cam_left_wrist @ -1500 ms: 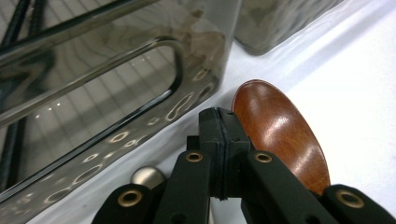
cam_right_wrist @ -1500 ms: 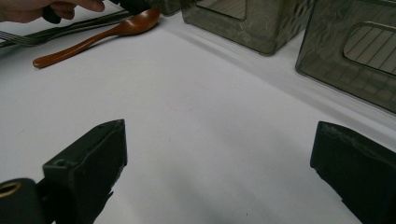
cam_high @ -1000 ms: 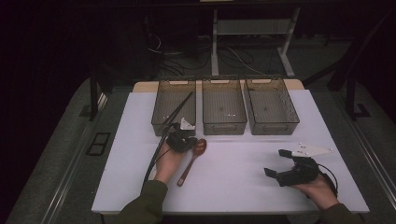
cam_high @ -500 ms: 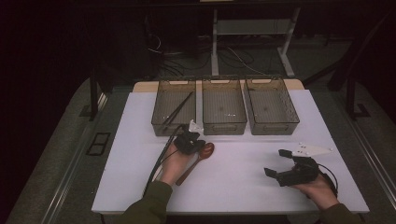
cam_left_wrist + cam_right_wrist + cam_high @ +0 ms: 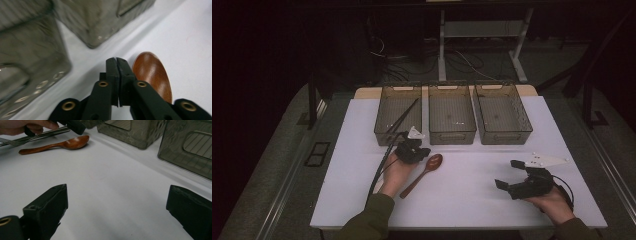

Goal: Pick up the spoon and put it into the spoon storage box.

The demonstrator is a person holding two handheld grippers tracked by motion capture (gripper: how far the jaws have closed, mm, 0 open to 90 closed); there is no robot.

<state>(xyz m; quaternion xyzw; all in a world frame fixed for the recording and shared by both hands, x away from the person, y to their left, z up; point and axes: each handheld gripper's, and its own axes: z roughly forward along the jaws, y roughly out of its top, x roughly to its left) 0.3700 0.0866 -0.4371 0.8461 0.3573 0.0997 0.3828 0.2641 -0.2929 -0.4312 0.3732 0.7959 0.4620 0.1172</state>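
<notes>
- The left gripper (image 5: 116, 60) had its jaws pressed together with nothing seen between them, tips low over the worktop (image 5: 472, 195). Lowered like that, it would probably only have bumped or skated on the surface.
- The wooden spoon (image 5: 152, 72) lay just to the right of those tips, its bowl beside them and ungripped, its handle trailing back towards the person. Without opening first, the gripper would likely have shoved the bowl sideways or spun the spoon instead of taking it.
- A grip on the smooth, rounded bowl looked likely to slip; the handle seemed the safer place.
- A metal fork (image 5: 15, 141) lay under the left hand (image 5: 394, 172), close behind the spoon. A careless closing could have caught both, or dragged the fork along. Whether it touched the gripper I could not tell.
- Ahead of the gripper stood the bins (image 5: 452, 134), near enough that a forward swing might have knocked a wall.
- Well off to its right, the right gripper (image 5: 117, 188) sat with its jaws wide apart, holding nothing, too distant to steady the spoon.
</notes>
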